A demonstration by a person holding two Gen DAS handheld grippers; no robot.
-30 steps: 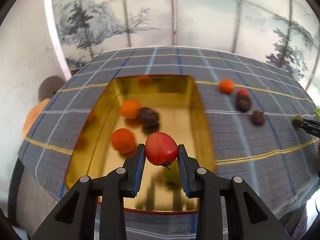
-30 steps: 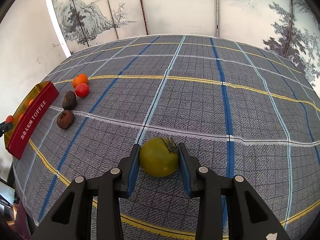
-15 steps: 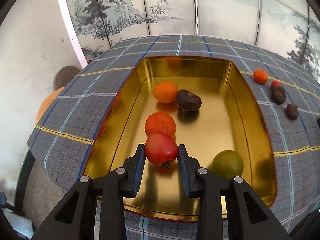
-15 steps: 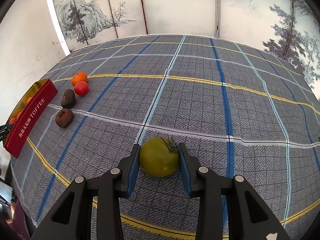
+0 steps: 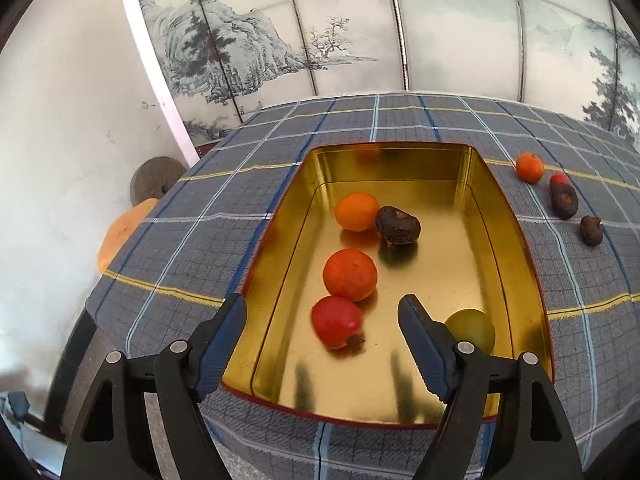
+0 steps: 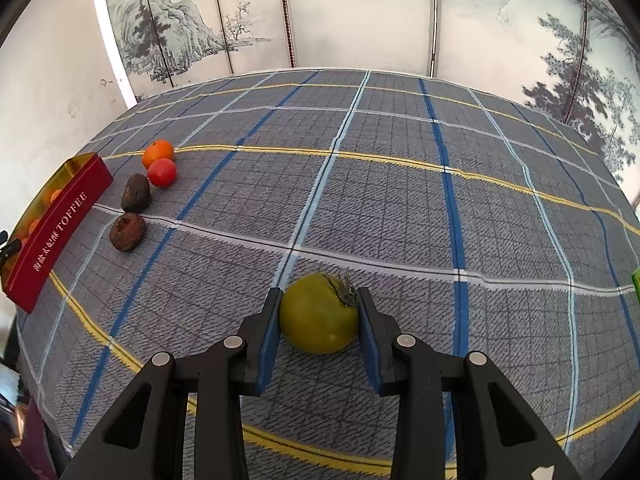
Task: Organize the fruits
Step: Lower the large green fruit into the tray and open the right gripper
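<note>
In the left wrist view a gold tin (image 5: 516,248) holds a red tomato (image 5: 337,321), two orange fruits (image 5: 350,274), a dark brown fruit (image 5: 397,225) and a green fruit (image 5: 471,327). My left gripper (image 5: 322,314) is open above the tin's near end, with the red tomato lying loose between its fingers. In the right wrist view my right gripper (image 6: 319,314) is shut on a green tomato (image 6: 319,313) above the checked cloth.
Four fruits lie on the cloth right of the tin: an orange one (image 6: 158,153), a red one (image 6: 162,172) and two dark brown ones (image 6: 136,198). The tin's red side (image 6: 60,228) reads TOFFEE. The table edge lies left of the tin.
My left gripper carried the red tomato over the tin, then opened and let it drop onto the tin's floor. My right gripper has kept its hold on the green tomato.
</note>
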